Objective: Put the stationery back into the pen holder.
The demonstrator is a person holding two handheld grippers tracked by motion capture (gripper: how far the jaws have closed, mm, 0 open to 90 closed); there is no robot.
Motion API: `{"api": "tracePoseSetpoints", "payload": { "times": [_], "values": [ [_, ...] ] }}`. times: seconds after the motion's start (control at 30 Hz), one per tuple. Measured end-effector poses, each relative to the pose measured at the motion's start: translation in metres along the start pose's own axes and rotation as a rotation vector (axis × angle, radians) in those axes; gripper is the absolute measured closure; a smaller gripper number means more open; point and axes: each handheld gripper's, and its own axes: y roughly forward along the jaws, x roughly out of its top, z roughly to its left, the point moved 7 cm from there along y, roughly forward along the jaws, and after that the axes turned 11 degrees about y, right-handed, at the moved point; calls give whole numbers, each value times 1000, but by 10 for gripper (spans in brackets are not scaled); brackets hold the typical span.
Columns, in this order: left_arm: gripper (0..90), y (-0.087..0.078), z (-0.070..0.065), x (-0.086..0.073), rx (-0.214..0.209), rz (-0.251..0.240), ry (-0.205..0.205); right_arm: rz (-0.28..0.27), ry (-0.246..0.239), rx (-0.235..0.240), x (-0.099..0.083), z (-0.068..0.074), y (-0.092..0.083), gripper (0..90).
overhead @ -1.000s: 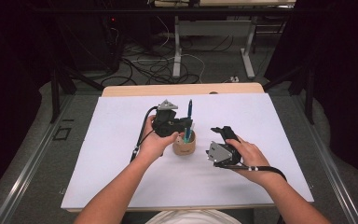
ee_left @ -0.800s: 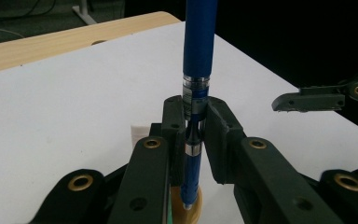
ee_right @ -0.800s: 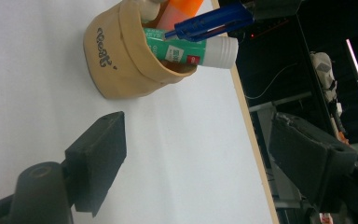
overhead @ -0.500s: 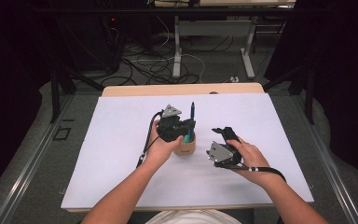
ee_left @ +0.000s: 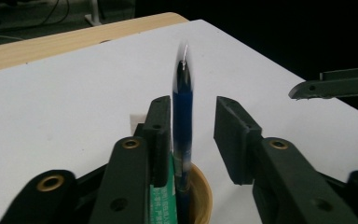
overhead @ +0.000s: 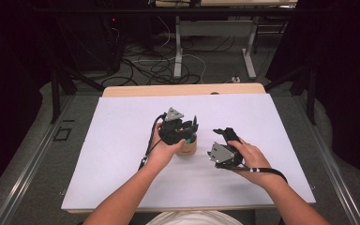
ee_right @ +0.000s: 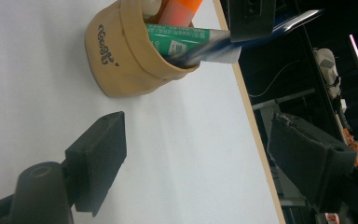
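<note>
Pen drop into cup, release under way.
Left gripper (ee_left: 193, 140) jaws have just been opening, pen (ee_left: 182, 121) loose between them; lift straight clear of cup (overhead: 186, 147). Right gripper (ee_right: 196, 163) spread, empty.

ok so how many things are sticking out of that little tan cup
3 that I can make out: a blue pen between the left gripper jaws, a green item beside it, an orange one behind. The cup may hide more.

Tan cup (ee_right: 121, 56) looks matt, leathery; blue pen (ee_left: 182, 121) glossy plastic; table (overhead: 122, 136) smooth, matt white.
</note>
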Motion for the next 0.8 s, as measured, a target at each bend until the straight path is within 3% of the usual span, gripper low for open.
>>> {"api": "tracePoseSetpoints", "payload": {
  "times": [0.13, 0.17, 0.23, 0.27, 0.3, 0.37, 0.43, 0.47, 0.57, 0.63, 0.7, 0.8],
  "values": [
    [596, -6, 3, 0, 1, 9, -5, -1, 16, 5, -1, 0, 0, 190],
    [586, -6, 3, 1, 5, -11, -22, -6, 24, 3, -1, 0, 0, 190],
    [557, -8, 3, 1, 4, -3, -33, -12, 24, -6, -1, -1, 0, 190],
    [547, -9, 3, 1, 5, -2, -31, 3, 22, 6, -2, -1, 0, 190],
    [537, -10, 4, 2, 10, -4, -26, -20, 48, 8, -2, 1, 2, 190],
    [514, -12, 6, 1, 14, 4, -7, 4, 28, 7, -4, -1, 1, 190],
    [492, -13, 7, 1, 10, 6, -19, -11, 61, 6, -4, 0, 1, 190],
    [485, -14, 8, 0, 17, 14, -4, 2, 47, 9, -5, -1, 1, 190],
    [463, -17, 9, -1, 19, 15, -8, 2, 54, 6, -6, -1, 0, 190],
    [447, -20, 10, 0, 25, 10, -14, -6, 87, 1, -6, -1, 1, 190],
    [425, -23, 12, -1, 34, 10, -12, 11, 54, 14, -8, -5, 0, 190],
    [398, -28, 16, -2, 51, 13, -11, 7, 114, 19, -8, -4, 1, 184]
  ]
}}
